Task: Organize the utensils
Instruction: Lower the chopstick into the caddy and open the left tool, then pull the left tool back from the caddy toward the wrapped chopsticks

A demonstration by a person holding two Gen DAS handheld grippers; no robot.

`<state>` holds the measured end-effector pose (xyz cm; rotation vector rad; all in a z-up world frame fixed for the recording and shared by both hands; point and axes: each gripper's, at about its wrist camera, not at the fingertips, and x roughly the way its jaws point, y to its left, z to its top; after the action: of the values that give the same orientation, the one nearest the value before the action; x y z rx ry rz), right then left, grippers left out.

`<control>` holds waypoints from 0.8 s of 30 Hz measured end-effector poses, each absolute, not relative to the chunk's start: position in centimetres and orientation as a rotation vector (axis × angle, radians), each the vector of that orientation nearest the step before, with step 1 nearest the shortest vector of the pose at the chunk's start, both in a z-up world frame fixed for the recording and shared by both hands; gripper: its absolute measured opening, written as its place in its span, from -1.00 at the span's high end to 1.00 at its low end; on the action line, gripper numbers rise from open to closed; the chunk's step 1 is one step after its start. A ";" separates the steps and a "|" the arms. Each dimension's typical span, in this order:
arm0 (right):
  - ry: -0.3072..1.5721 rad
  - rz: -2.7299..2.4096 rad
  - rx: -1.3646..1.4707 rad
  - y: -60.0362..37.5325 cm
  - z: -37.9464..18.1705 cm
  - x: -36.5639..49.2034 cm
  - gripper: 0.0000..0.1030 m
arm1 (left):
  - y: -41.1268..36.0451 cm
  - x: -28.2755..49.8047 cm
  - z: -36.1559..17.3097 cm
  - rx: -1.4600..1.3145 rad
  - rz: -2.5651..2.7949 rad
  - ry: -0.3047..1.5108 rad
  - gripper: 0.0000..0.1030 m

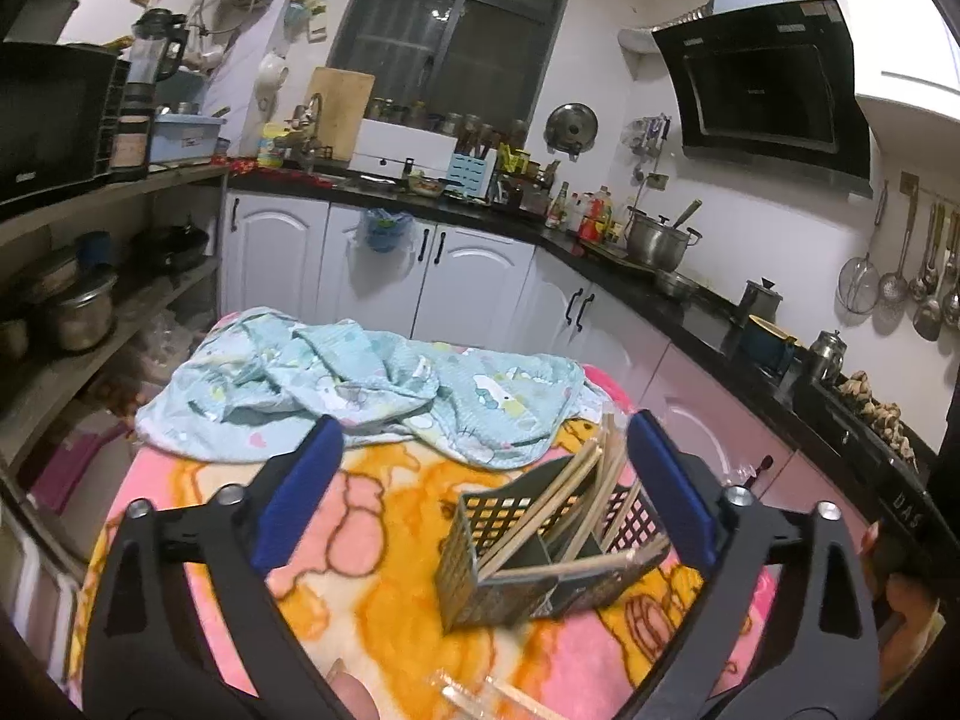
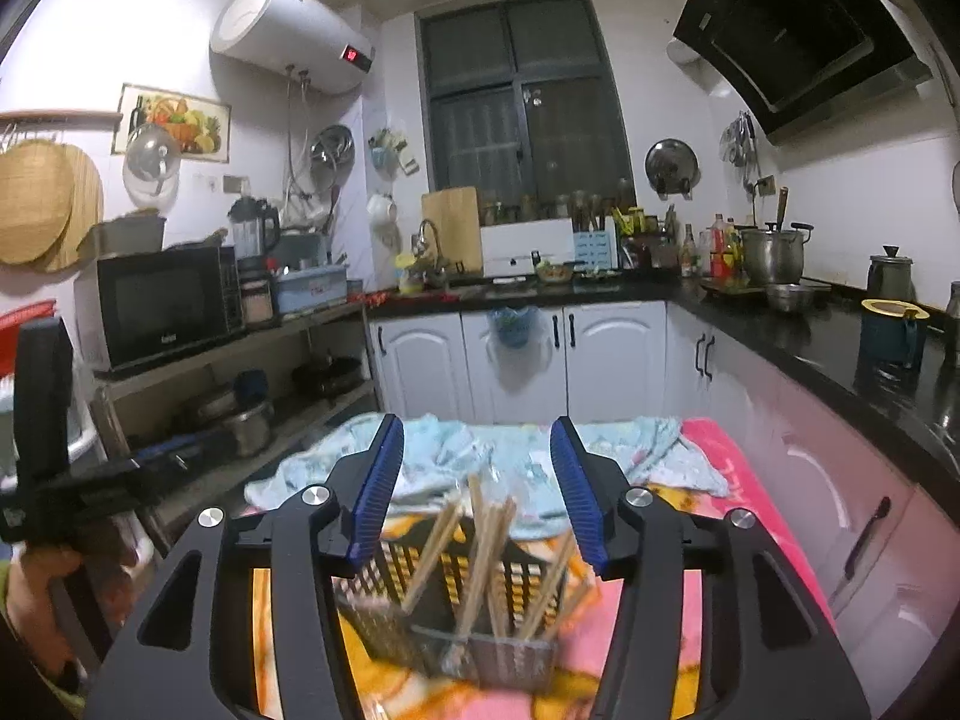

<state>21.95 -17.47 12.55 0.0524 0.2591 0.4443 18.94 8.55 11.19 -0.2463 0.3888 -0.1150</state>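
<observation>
A home kitchen is shown. White cabinets (image 2: 522, 360) under a black counter (image 2: 828, 336) are set along the far and right walls. A range hood (image 1: 774, 90) is mounted at the upper right, with ladles (image 1: 924, 276) hung below it. A microwave (image 2: 165, 303) is kept on a left shelf, a water heater (image 2: 282, 30) above it.
</observation>
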 end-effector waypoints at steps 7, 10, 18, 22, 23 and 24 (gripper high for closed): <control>0.309 0.469 0.002 -17.7 11.3 19.5 -0.02 | 9.0 16.6 9.6 -0.259 -0.118 0.429 -0.79; 0.330 0.484 -0.018 -17.4 10.7 18.5 -0.03 | 8.9 15.7 8.5 -0.257 -0.118 0.454 -0.79; 0.371 0.526 -0.068 -16.3 9.3 16.2 -0.06 | 9.2 13.9 6.4 -0.255 -0.103 0.503 -0.79; 0.406 0.539 -0.079 -16.0 8.4 15.5 -0.14 | 9.2 13.2 5.6 -0.259 -0.103 0.519 -0.79; 0.417 0.541 -0.083 -15.9 8.1 15.4 -0.14 | 9.3 13.0 5.3 -0.263 -0.105 0.525 -0.79; 0.423 0.542 -0.086 -15.8 8.0 15.3 -0.14 | 9.2 13.0 5.1 -0.266 -0.108 0.529 -0.79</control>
<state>15.34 -15.82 8.00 -0.0859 0.4232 0.5423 12.95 9.24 5.13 -0.2662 0.5290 -0.1078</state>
